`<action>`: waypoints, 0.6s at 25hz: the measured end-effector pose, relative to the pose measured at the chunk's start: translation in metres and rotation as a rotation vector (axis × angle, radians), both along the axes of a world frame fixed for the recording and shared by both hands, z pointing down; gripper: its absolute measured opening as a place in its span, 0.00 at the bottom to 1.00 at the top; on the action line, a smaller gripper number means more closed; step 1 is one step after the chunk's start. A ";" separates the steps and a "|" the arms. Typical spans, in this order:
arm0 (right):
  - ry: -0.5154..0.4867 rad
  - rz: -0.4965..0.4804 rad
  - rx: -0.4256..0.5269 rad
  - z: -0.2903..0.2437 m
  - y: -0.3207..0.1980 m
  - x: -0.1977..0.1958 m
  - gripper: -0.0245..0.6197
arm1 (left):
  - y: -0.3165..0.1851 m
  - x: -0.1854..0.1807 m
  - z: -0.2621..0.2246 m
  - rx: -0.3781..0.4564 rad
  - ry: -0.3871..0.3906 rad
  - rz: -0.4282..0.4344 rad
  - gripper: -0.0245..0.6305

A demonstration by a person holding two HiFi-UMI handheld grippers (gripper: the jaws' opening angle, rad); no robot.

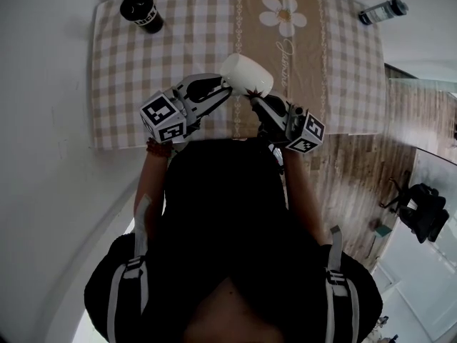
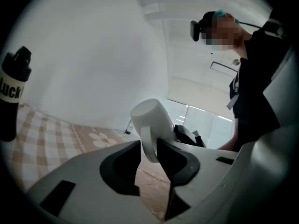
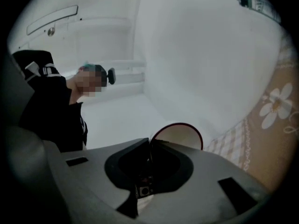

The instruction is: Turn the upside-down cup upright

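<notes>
Above the near edge of the bench [image 1: 121, 84] hangs the white cup [image 1: 246, 75], tipped. The right tool [image 1: 257, 101] pinches its rim [image 3: 180, 124]; the left tool [image 1: 224, 88] sits narrow, loose round the handle [image 2: 148, 146]. That thin pinch may slip, dropping the cup.

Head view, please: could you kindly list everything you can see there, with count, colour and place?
cup: 1, white, held between the two grippers above the table's near edge
black bottle: 1, black with a white label, far left corner of the table
clear bottle: 1, clear with a dark cap, far right corner
tablecloth: 1, beige and white check with a white daisy, covering the table
floor: wood pattern, right of the table
dark object: 1, black, on the floor at right; too small to identify
left gripper: 1, white and black, cup's handle between its jaws
right gripper: 1, white and black, shut on the cup's rim
</notes>
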State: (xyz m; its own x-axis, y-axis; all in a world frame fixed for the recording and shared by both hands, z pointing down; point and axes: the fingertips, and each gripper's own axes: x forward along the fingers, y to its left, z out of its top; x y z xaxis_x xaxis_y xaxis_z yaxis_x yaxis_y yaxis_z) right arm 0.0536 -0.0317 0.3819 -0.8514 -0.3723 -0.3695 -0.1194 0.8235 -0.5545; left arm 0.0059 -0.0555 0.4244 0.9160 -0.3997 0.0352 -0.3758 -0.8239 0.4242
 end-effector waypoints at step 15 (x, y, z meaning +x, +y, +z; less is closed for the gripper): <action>0.332 0.083 0.164 0.010 0.005 -0.031 0.08 | -0.013 -0.006 0.034 -0.106 -0.152 -0.242 0.15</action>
